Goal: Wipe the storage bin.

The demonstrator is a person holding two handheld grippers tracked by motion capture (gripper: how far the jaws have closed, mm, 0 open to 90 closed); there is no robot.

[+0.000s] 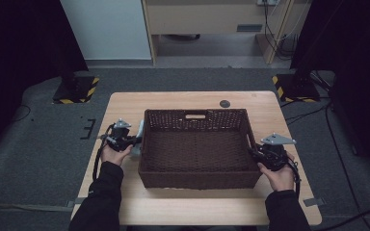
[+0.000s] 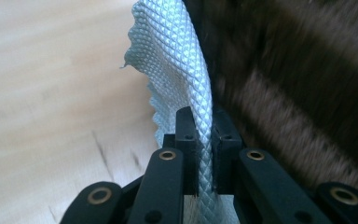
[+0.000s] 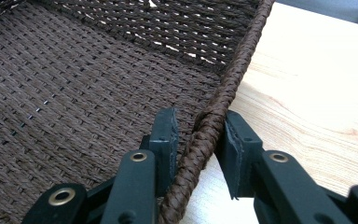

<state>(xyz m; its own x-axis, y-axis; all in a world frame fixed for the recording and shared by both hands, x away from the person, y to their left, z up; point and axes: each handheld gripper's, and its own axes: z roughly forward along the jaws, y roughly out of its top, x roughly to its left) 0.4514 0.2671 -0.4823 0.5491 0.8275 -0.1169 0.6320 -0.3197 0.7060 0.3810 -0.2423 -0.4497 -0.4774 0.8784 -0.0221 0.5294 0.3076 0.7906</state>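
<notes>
No writing or label could be read on anything in the scene. The left gripper [image 1: 136, 140] had its jaws nearly together, pinching a pale blue-grey cloth [image 2: 175, 60] between the pads; in the left gripper view the fabric showed a fine diamond weave and a wavy, slightly frayed edge, and it rose upright from the jaws. In the high view this cloth [image 1: 138, 138] hung just outside the left wall of the basket [image 1: 192, 115], beside it over the table [image 1: 183, 98]. The right gripper [image 3: 196, 140] straddled the basket's right rim [image 3: 235, 70], one jaw inside and one outside; the inner pad touched the braided edge, while whether the outer pad pressed on it could not be told. The basket was a dark brown, rectangular woven tray with low walls, a tight flat weave on its floor, a thick rope-like braided rim and a slot handle cut in its far wall. It sat near the middle of the light wooden table, whose grain was smooth and pale. A small dark round disc [image 1: 225, 103] lay on the tabletop behind the basket.
</notes>
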